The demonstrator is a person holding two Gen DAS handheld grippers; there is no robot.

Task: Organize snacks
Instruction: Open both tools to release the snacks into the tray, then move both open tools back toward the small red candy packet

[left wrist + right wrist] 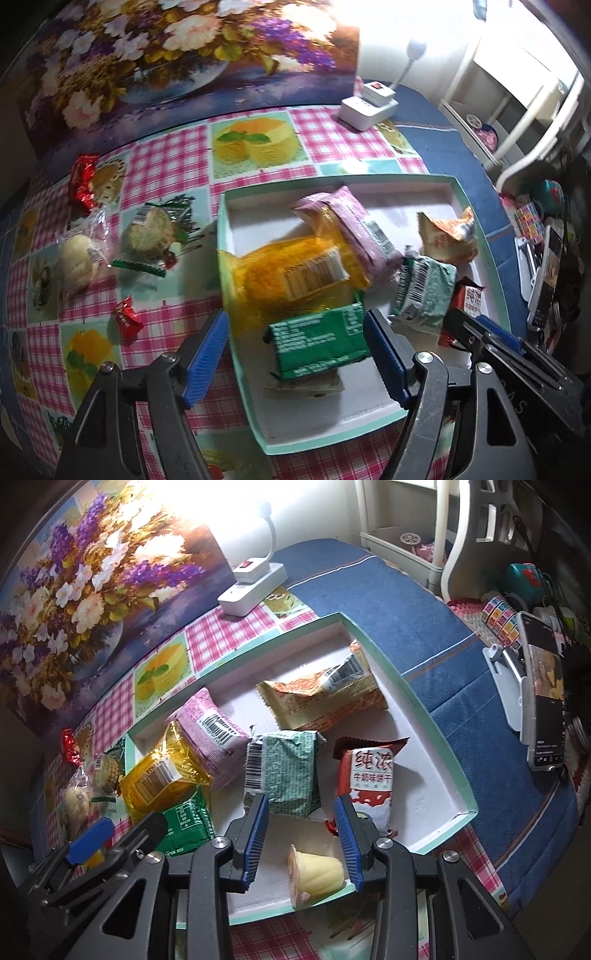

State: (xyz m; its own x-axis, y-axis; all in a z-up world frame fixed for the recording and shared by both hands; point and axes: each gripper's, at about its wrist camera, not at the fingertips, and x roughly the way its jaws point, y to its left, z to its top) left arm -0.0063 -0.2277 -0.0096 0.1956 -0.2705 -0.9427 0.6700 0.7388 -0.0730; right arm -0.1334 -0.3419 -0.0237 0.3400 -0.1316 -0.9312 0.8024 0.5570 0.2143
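A shallow teal-rimmed box (221,229) (436,716) holds several snack packets: yellow (291,273) (155,779), purple (354,225) (210,731), green (317,339) (184,823), pale green (424,288) (284,771), orange (447,232) (325,698) and red-white (369,779). My left gripper (295,354) is open above the green packet and holds nothing. My right gripper (301,834) is open over a yellow jelly cup (317,875) lying in the box. Still on the cloth at the left are two red candies (127,319) (83,181) and two wrapped cakes (79,258) (151,230).
The table has a pink checked cloth (177,166) with a blue cloth (369,602) to the right. A flower painting (147,62) stands behind. A white power strip (369,103) (251,587) sits at the back. A phone on a stand (543,698) and clutter are at the right.
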